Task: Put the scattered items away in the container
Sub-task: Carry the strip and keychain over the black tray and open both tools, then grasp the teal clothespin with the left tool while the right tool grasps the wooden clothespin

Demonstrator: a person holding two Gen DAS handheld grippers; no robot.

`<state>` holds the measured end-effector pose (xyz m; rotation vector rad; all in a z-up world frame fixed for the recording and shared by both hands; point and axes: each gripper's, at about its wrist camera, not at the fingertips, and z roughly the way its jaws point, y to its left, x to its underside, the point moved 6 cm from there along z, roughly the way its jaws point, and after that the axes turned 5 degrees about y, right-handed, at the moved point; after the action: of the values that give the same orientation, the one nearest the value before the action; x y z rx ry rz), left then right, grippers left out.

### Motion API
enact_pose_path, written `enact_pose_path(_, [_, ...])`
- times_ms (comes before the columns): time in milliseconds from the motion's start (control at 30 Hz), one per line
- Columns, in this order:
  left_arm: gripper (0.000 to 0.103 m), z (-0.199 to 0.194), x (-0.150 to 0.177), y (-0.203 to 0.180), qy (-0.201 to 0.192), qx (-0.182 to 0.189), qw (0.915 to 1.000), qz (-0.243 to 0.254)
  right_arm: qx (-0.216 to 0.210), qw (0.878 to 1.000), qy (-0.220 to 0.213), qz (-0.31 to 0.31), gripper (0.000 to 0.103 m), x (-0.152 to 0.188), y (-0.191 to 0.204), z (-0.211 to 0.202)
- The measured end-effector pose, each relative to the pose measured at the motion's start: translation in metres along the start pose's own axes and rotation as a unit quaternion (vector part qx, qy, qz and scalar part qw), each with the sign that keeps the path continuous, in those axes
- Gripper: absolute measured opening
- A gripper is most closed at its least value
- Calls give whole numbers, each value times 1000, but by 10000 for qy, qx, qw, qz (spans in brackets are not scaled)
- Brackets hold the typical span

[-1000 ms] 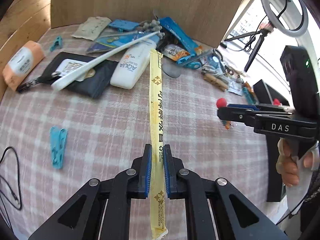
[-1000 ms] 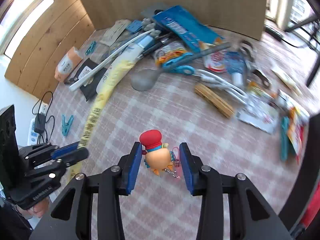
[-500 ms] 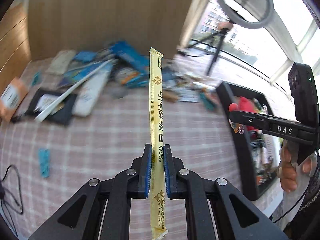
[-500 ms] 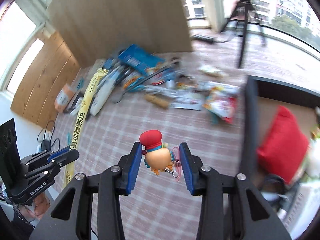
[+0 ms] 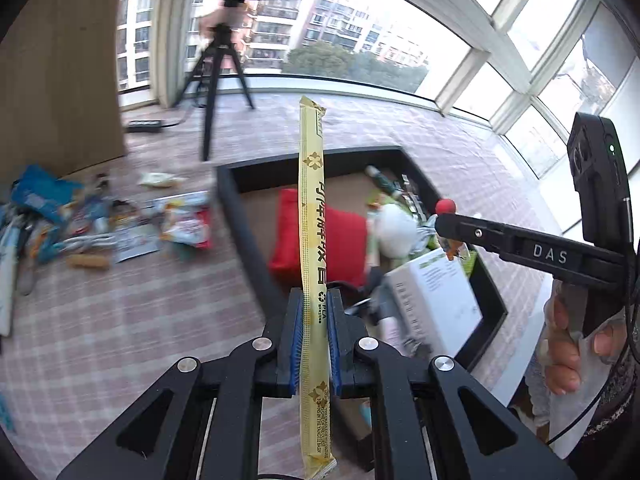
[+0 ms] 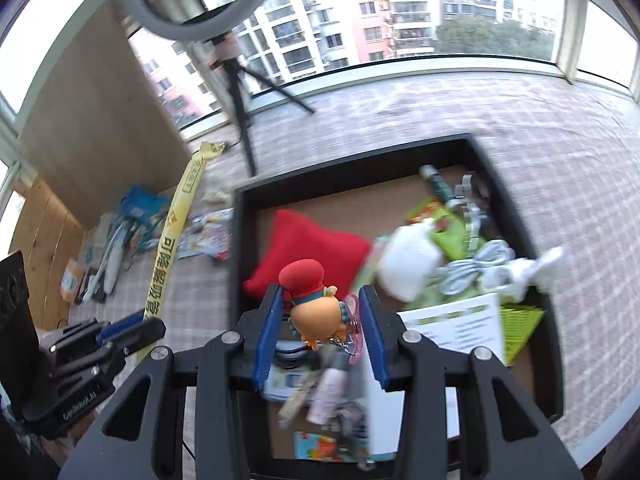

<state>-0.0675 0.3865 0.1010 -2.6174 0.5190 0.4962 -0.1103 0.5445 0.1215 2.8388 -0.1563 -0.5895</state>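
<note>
We are in the carrying step, with both loads arriving at the container [image 6: 516, 216], the black-walled tray with a brown floor that sits on the checked tablecloth [image 5: 120, 320]. Our left gripper [image 5: 314, 336] is clamped on the long yellow sachet [image 5: 312, 216], pads pressed against its flat sides low along its length, so most of it stands up and forward beyond the fingertips; in the left wrist view its upper part lies over the tray's near wall and the red pouch [image 6: 308, 248] inside. Our right gripper [image 6: 320, 332] pinches the small toy figure [image 6: 316, 308] with the red cap, its orange body caught between the blue pads and a pink keyring dangling below; in its own view it hangs over the near part of the tray.

The tray already holds plenty: the red pouch, a white wad [image 6: 408, 264], a coiled cable [image 6: 476, 268], a white box [image 5: 436, 300] and green packets [image 6: 452, 228]. A heap of scattered items [image 5: 80, 220] lies on the cloth beyond the tray's left wall.

As we judge it, the next move calls for bringing each gripper well inside the walls and then opening the pads. The sachet is long and stiff-looking, so we would tip it flatter before release, lest an end catch on the rim and hang out. The toy should drop cleanly, provided the keyring does not snag a pad
</note>
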Motion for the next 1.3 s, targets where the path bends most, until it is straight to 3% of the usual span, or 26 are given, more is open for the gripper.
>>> enact_pose_path(167, [10,20,-14,-37,64,80,9998,164,170,9997,-42,161,38,-11,-42,-6])
enact_pose_path(233, [15,25,-20,-48,-10,72,9997,218,140,9999,-53,77,39,-15,-47,-7])
enact_pose_path(267, [36,28,-22,-52,18,6,9997,254,184,9998,-96,65,45,-17,-50,-8])
enact_pose_path(300, [55,29,-23,-55,40,-32,9996,285,264,9995,-162,102,58,-20,-53,-10])
enact_pose_path(333, [57,29,-24,-56,0,-66,9995,303,291,9991,-273,131,63,-22,-56,-14])
enact_pose_path(467, [53,26,-23,-52,-67,-273,9987,422,289,9981,-522,163,65,-28,-59,-22])
enact_pose_path(733, [51,10,-13,-16,-144,-459,9987,180,136,9986,-507,-29,65,-32,-35,-12])
enact_pose_path(1033, [51,-14,8,54,-162,-732,9963,-416,-151,9974,-380,-598,65,-30,28,5])
enact_pose_path(1300, [51,-50,41,140,-236,-1146,9876,-1042,-462,9896,-103,-1358,65,-21,105,33])
